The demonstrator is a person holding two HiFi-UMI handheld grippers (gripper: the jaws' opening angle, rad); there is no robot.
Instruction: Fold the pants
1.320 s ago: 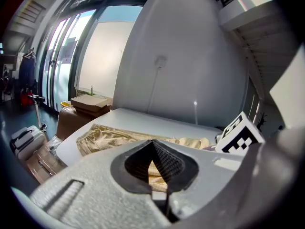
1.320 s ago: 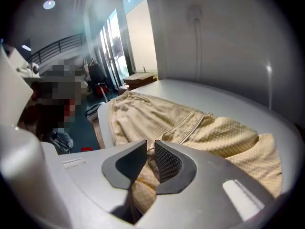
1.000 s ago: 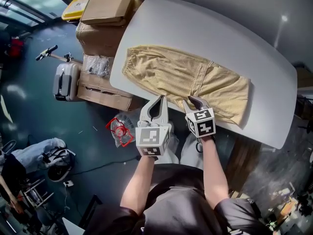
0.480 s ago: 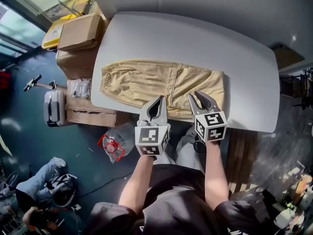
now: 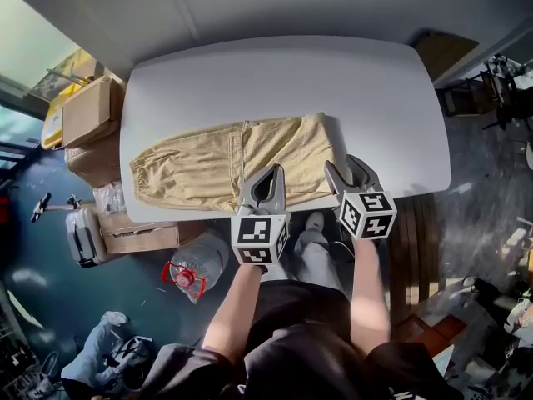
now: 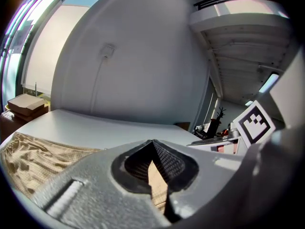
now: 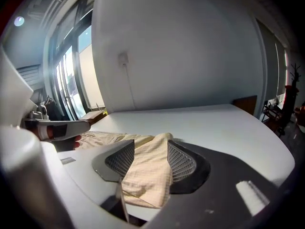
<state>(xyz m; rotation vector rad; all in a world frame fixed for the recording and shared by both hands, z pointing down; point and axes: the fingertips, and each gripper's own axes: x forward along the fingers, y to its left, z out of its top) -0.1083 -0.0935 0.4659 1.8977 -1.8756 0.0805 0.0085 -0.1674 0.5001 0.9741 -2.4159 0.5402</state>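
On one table (image 5: 375, 90), one pants (image 5: 225, 161) — left hand-held gripper (image 5: 268, 173) clamping them, right hand-held gripper (image 5: 342, 163) just opened around them.

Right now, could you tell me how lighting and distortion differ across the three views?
Head view: even light, sharp, pants clear on the table. Left gripper view: strong fisheye, dark corners, window bright at left. Right gripper view: hazy, glare from its windows.

A white table (image 5: 333, 82) stands against a pale wall (image 5: 275, 2). Beside its end, at the left of the head view, are cardboard boxes (image 5: 86, 111). A grey suitcase (image 5: 82, 236) and a clear plastic bottle (image 5: 196, 265) lie on the dark floor (image 5: 50, 307).
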